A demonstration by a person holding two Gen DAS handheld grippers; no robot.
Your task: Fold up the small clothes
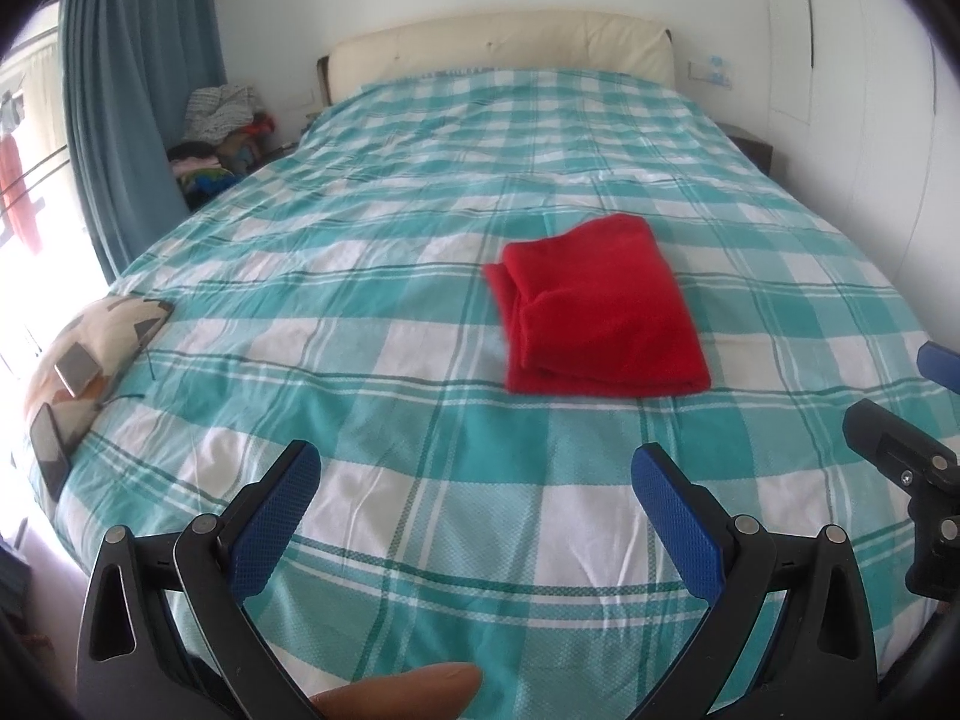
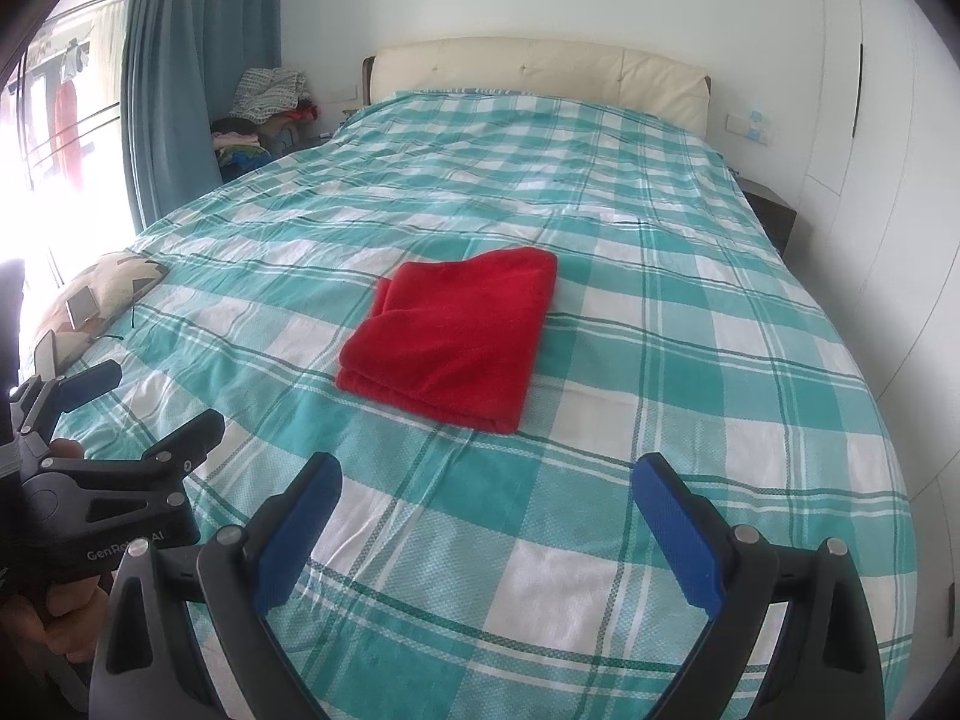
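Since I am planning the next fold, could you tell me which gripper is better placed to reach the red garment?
Probably the right gripper: the folded red garment lies nearly straight ahead of it, whereas it sits off to the right of the left gripper. Both are open and clear of the cloth, so the margin is small.

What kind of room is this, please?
Most likely a home bedroom. A large bed with a teal and white checked cover fills the view, a padded cream headboard stands against the wall, and blue curtains hang at the window. A folded red cloth lies on the bed.
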